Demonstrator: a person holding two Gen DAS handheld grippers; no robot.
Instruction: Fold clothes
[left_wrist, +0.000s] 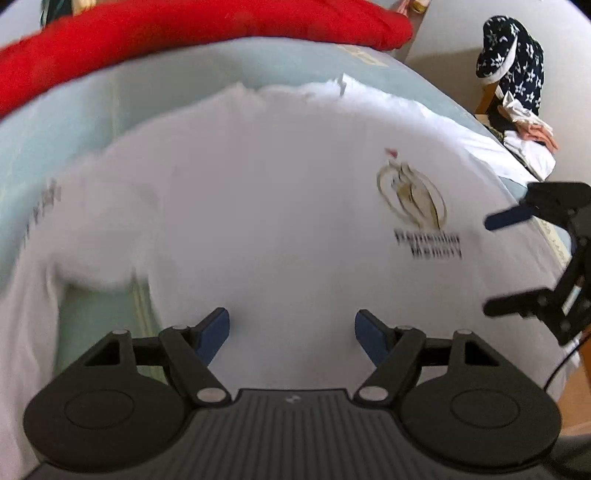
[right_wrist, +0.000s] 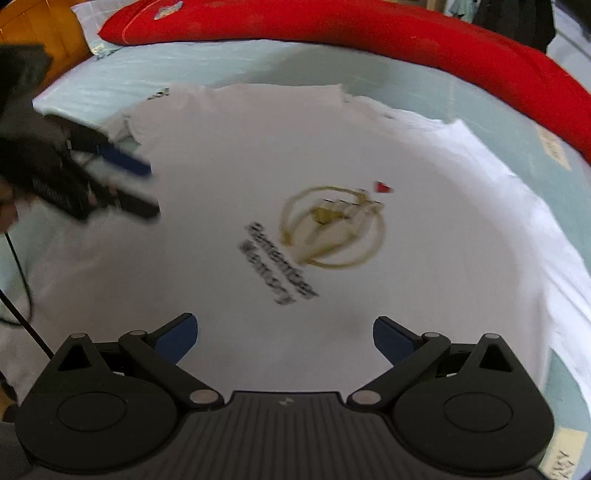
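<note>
A white T-shirt (left_wrist: 280, 192) with a gold emblem and black lettering lies spread, front up, on a pale green bed sheet (left_wrist: 74, 122). The same T-shirt (right_wrist: 332, 155) fills the right wrist view, its emblem near the middle. My left gripper (left_wrist: 291, 332) hovers over the shirt's lower part, open, nothing between its blue pads. My right gripper (right_wrist: 284, 336) also hangs above the shirt, open and empty. In the left wrist view the right gripper (left_wrist: 493, 264) shows at the right edge, open. The left gripper (right_wrist: 147, 190) appears blurred at the left of the right wrist view.
A red quilt (left_wrist: 184, 33) lies along the far side of the bed, also seen as the red quilt (right_wrist: 406, 37). Beyond the bed's right edge a chair holds a dark star-patterned garment (left_wrist: 513, 66) and light clothes (left_wrist: 528, 144). A black cable (right_wrist: 18, 280) trails at the left.
</note>
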